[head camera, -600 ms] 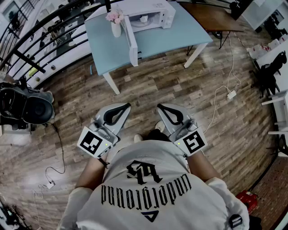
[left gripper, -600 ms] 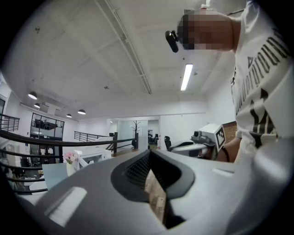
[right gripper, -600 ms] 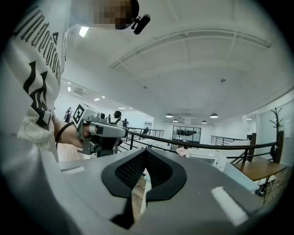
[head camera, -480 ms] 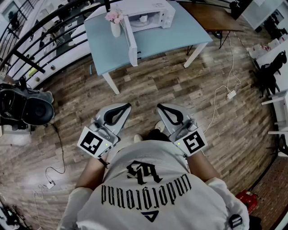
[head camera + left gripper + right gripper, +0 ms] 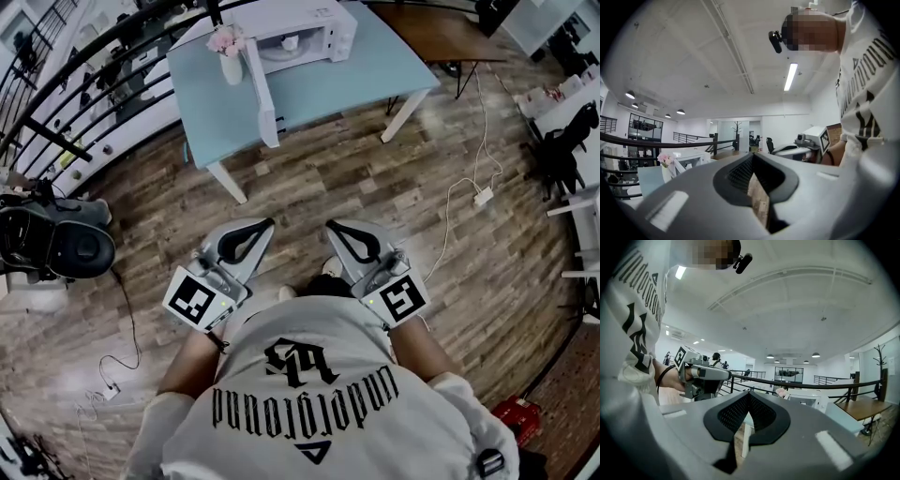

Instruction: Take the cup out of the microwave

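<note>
A white microwave (image 5: 305, 28) stands on the far side of a light blue table (image 5: 375, 70), with its door (image 5: 261, 89) swung open toward me. A small white cup (image 5: 290, 42) sits inside it. My left gripper (image 5: 263, 225) and right gripper (image 5: 333, 226) are held side by side in front of my body, far short of the table, above the wooden floor. Both are shut, with nothing between the fingers. In the left gripper view, the left gripper (image 5: 752, 155) points level and the microwave (image 5: 693, 158) shows small at left. The right gripper (image 5: 749, 393) also points toward the microwave (image 5: 806, 399).
A vase of pink flowers (image 5: 230, 56) stands on the table beside the open door. A dark railing (image 5: 84, 75) runs behind and left of the table. A black bulky object (image 5: 56, 242) sits on the floor at left, cables and a power strip (image 5: 483, 197) at right, and a brown table (image 5: 441, 37) beyond.
In the head view the table and microwave have shifted slightly left and up. Both grippers keep the same place before my body, still shut.
</note>
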`<state>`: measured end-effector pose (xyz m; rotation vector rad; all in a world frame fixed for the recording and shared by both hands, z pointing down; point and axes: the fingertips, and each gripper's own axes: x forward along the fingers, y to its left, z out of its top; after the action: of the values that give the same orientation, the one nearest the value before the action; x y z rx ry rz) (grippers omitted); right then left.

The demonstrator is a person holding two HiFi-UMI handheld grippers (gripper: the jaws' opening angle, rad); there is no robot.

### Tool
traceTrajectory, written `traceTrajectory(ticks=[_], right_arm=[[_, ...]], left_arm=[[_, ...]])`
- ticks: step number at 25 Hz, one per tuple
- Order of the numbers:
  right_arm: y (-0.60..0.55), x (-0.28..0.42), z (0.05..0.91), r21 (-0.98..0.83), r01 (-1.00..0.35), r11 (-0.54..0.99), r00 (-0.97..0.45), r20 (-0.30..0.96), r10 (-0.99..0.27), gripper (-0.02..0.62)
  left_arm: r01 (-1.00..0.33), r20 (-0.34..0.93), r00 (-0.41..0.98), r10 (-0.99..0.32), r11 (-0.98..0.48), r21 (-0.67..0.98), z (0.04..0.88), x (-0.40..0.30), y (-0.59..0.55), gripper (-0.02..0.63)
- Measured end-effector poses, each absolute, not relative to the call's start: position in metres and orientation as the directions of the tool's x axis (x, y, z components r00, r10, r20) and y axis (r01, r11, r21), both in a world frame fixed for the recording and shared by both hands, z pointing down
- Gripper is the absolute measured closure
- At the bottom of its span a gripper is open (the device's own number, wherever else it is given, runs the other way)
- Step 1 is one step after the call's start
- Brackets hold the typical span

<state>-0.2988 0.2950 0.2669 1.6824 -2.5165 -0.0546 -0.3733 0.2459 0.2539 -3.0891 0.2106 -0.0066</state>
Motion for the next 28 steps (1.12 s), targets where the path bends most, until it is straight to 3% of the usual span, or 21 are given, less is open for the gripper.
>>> traceTrajectory(ticks=[21, 28], right_arm=[[0.248, -0.097, 0.277, 0.042, -0.925, 0.378, -0.374, 0.087, -0.923, 0.592], [0.239, -0.045, 0.284, 0.011, -0.950, 0.313, -0.311, 0.095, -0.946, 0.592]], left_arm=[[-0.147, 0.065, 0.987, -0.149, -0.989, -0.027, 0.275, -0.191, 0.191, 0.555], [-0.113, 0.068, 0.991, -0.113, -0.994, -0.008, 0.283, -0.150, 0.176, 0.555]])
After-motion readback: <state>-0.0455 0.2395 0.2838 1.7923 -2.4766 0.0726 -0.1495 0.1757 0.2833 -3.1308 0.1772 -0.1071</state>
